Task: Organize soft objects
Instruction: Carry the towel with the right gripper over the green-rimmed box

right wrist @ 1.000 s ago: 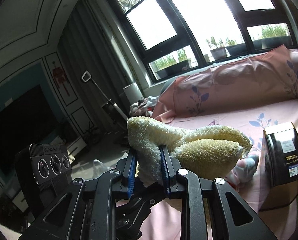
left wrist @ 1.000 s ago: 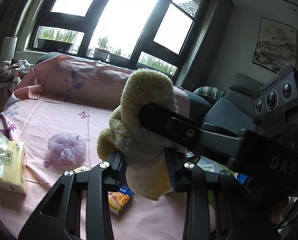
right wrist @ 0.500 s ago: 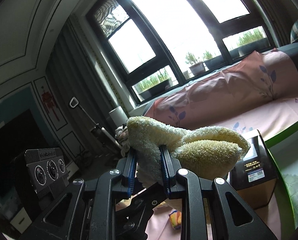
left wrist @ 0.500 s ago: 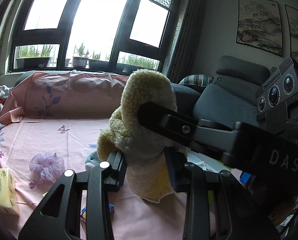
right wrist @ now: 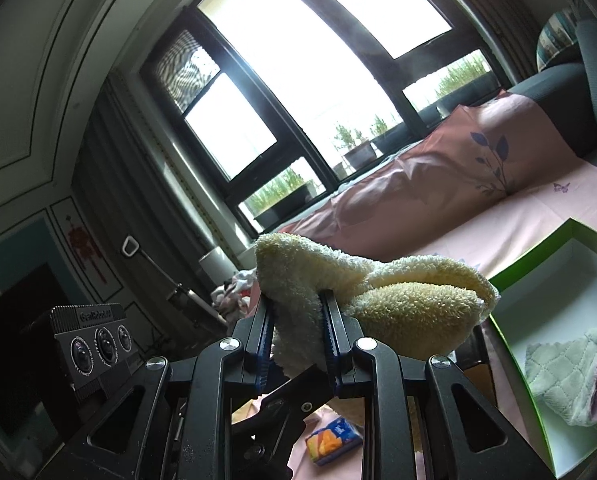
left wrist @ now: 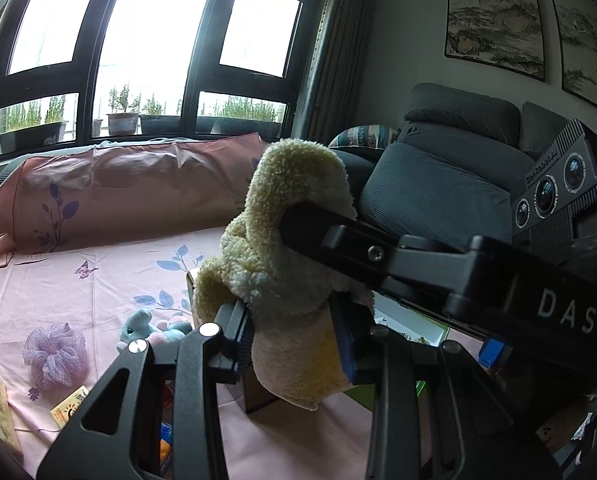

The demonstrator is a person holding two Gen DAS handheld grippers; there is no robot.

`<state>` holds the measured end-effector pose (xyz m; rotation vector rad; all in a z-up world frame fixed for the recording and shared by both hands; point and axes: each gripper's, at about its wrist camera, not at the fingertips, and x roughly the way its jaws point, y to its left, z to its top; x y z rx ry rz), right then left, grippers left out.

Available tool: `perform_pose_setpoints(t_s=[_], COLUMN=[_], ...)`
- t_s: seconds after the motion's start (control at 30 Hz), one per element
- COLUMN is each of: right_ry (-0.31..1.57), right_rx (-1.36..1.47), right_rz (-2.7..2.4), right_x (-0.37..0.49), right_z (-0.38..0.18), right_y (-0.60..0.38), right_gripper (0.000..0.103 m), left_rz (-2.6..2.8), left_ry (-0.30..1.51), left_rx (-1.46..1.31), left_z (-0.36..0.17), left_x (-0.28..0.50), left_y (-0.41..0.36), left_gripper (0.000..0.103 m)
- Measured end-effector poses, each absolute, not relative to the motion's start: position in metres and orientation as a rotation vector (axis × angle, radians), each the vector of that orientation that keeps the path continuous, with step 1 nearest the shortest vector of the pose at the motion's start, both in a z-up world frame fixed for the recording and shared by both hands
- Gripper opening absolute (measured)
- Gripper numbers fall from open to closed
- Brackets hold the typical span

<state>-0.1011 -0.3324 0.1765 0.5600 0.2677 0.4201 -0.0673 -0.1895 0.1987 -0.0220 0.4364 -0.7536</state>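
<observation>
Both claws, the left claw [left wrist: 294, 336] and right claw [right wrist: 296, 334], stay clamped on the yellow fleece cloth [right wrist: 398, 300], which has swung from the bed toward the green box [right wrist: 530, 396], nearly ready to drop in.

Two matte-black grippers: left gripper [left wrist: 298, 340] and right gripper [right wrist: 295, 334], with blue-edged pads, silver pivot screws, triangular cut-outs, white "DAS" lettering, grey ribbed three-lens camera block [left wrist: 554, 188].

A dark box [left wrist: 258, 396] sits mostly hidden behind the fleecy yellow cloth [left wrist: 294, 280]
</observation>
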Motion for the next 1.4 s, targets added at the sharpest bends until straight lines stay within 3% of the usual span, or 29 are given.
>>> perform_pose_setpoints(t_s=[0.83,1.4], right_ry=[0.165,0.268], right_rx=[0.806,0.943], right_rz=[0.046,-0.184], right_x=[-0.135,-0.141], right_z=[0.131,0.096], right_y=[-0.446,-0.491], right_gripper=[0.025,0.025], left_rz=[-0.997,-0.964], left_ry=[0.524,0.589], left_rx=[0.171,0.237], left_z=[0.170,0.141], left_x=[-0.063,-0.054], left_y=[-0.336,-0.390], left_gripper=[0.032,0.036])
